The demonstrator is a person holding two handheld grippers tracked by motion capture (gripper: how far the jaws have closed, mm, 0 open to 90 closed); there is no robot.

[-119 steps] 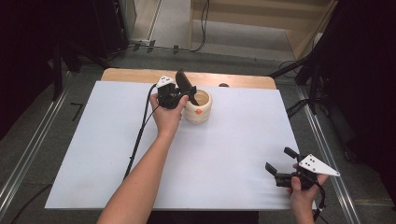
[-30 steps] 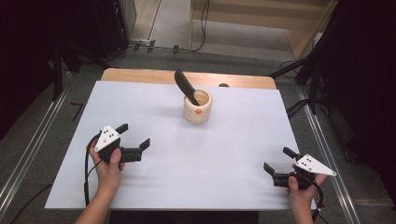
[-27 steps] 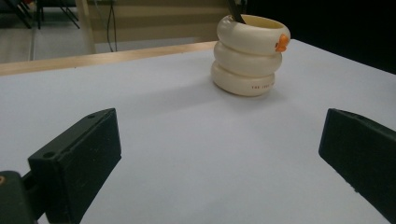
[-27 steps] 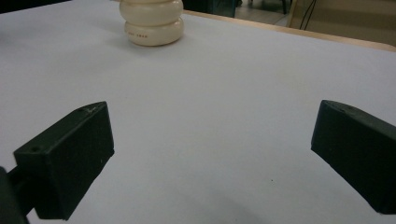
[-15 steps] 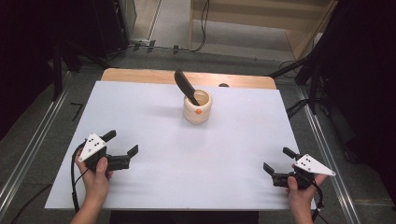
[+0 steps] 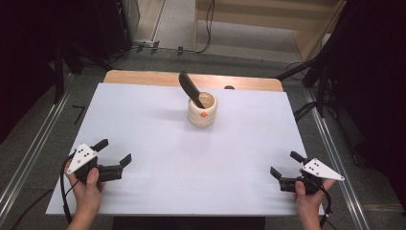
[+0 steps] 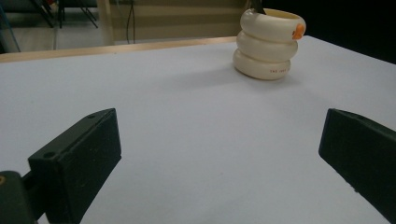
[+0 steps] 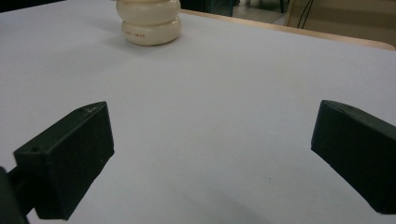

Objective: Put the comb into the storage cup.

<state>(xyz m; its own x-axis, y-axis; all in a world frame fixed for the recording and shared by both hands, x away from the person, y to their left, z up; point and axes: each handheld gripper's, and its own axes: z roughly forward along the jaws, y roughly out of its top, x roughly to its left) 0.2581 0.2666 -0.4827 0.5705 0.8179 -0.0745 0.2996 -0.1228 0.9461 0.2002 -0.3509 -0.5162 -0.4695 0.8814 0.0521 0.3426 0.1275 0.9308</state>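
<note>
The cream ribbed pot (image 6: 202, 109), with a black spatula (image 6: 190, 89) leaning in it, stood near the far edge of the worktop (image 6: 191, 158). The left tool (image 6: 115, 157), jaws wide and empty, lay at the near left corner; the right tool (image 6: 283, 166), likewise wide, at the near right corner, both well apart from the pot.

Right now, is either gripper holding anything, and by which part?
Nothing is held. The left gripper and right gripper have their jaws open over the white table, apart from the cream ringed ceramic holder with the black utensil.

The worktop (image 6: 158, 158) is overlooked from above and forward; it is skimmed low by both gripper views (from opposite near corners), the cream holder (image 6: 202, 109) being shared.
</note>
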